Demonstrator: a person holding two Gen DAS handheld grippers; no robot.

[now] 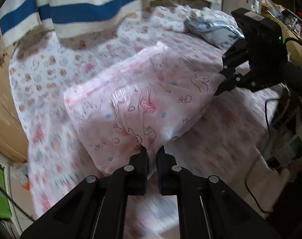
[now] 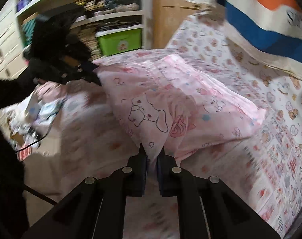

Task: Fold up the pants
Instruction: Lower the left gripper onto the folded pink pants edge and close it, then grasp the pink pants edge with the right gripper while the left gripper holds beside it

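The pink pants (image 1: 151, 91) with cartoon prints hang lifted above the bed, stretched between both grippers. My left gripper (image 1: 152, 149) is shut on one corner of the pants at the bottom of the left wrist view. My right gripper (image 2: 152, 149) is shut on another corner of the pants (image 2: 170, 99). Each gripper shows in the other's view: the right gripper (image 1: 222, 83) at the fabric's right edge, the left gripper (image 2: 95, 75) at its left edge. Both views are motion-blurred.
The bed carries a patterned white-and-pink sheet (image 1: 41, 75). A striped blue, white and orange cloth (image 1: 71, 10) hangs at the back. A crumpled light bundle (image 1: 210, 25) lies at the far right of the bed. Shelves with a green bin (image 2: 119, 41) stand behind.
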